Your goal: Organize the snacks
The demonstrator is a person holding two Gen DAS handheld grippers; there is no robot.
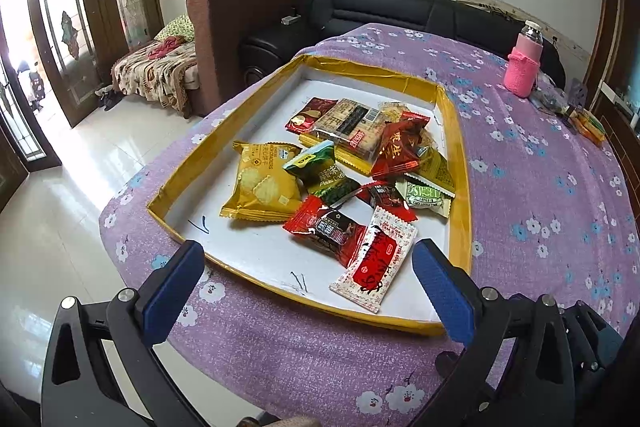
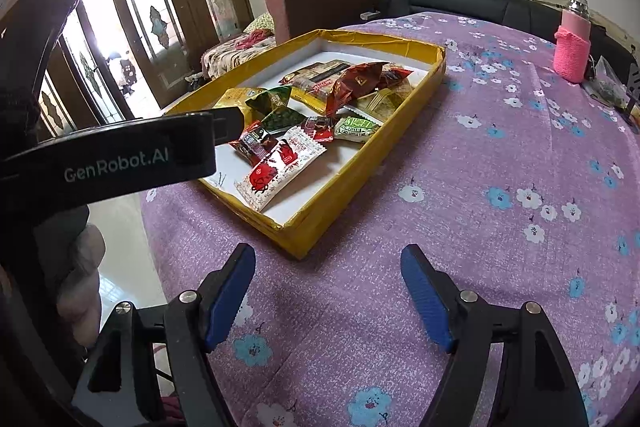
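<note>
A shallow yellow-rimmed tray [image 1: 456, 163] with a white floor lies on the purple flowered cloth and holds several snack packets in a loose pile. Nearest me lies a white-and-red packet [image 1: 370, 269], with a red packet [image 1: 326, 229] beside it and a yellow cracker bag [image 1: 262, 183] on the left. My left gripper [image 1: 308, 269] is open over the tray's near edge, the white-and-red packet between its blue pads without touching them. In the right wrist view the tray [image 2: 320, 215] sits ahead to the left. My right gripper [image 2: 328, 283] is open over bare cloth, empty.
A pink-sleeved bottle [image 1: 522, 71] stands at the table's far right with small clutter beside it. The left tool's black body [image 2: 112, 159] and a hand fill the left of the right wrist view. Sofas stand behind the table, and tiled floor lies to the left.
</note>
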